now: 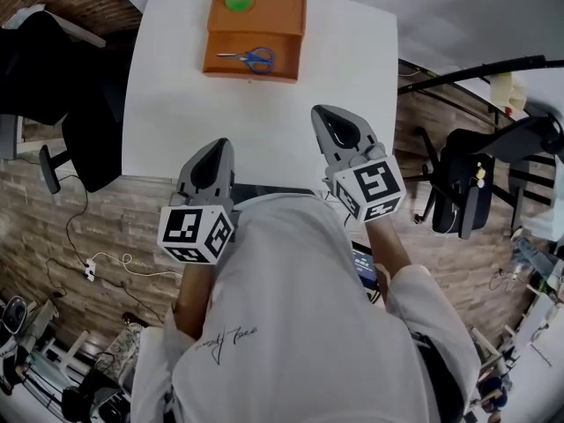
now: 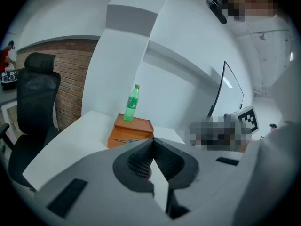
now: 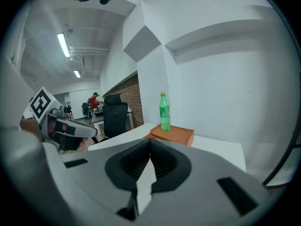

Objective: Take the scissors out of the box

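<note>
Not yet begun: blue-handled metal scissors (image 1: 249, 57) lying untouched in the shallow orange box (image 1: 280, 16), top centre of frame.
Clenched on nothing: left grey two-jaw gripper (image 1: 211, 155) and right grey two-jaw gripper (image 1: 332, 120), lower centre, well apart from the box; reach, opening, grasp and lift-out all left to do.

A white tabletop (image 1: 176, 104), roughly square with rounded corners, stretches away from the person toward a white wall. One thing lies directly on it: an orange box (image 1: 282, 16), set at the far side, about midway between the left and right edges and close to the far edge. The box stands square to the tabletop's edges and has two parts, a far compartment and a near, lower one that is open on top. Its near wall faces the person.
</note>
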`<state>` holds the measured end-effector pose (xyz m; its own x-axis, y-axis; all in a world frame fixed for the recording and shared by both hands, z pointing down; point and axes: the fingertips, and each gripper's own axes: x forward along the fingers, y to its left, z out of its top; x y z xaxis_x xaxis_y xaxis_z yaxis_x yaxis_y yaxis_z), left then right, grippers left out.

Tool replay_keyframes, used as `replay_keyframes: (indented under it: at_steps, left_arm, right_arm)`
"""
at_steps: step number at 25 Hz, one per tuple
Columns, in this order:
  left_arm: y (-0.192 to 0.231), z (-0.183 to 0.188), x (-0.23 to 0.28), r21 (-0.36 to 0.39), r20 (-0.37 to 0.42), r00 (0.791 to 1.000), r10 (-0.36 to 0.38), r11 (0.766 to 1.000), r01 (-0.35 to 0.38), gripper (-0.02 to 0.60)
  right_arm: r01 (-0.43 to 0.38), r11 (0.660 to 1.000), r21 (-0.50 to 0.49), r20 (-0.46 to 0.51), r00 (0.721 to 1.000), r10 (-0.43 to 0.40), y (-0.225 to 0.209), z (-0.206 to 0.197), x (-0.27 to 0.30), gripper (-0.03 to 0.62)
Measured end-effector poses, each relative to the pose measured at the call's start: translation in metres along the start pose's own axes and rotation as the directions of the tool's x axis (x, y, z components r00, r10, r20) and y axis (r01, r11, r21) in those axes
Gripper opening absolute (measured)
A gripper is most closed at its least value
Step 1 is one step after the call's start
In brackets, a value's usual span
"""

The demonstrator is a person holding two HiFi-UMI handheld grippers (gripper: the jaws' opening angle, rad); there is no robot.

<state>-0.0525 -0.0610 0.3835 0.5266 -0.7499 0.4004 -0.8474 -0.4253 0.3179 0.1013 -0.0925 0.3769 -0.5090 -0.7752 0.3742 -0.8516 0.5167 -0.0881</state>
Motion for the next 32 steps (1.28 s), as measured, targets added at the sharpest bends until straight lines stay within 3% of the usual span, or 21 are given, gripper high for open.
replay_keyframes:
  at_steps: [32]
  left_arm:
    - [0.044, 0.009, 0.032, -0.058, -0.048, 0.999, -0.009, 0.998, 0.007, 0.008]
  right_arm:
    - [-0.048, 0.995, -0.091, -0.164, 0.986, 0.033, -0.024, -0.002, 0.088, 0.011]
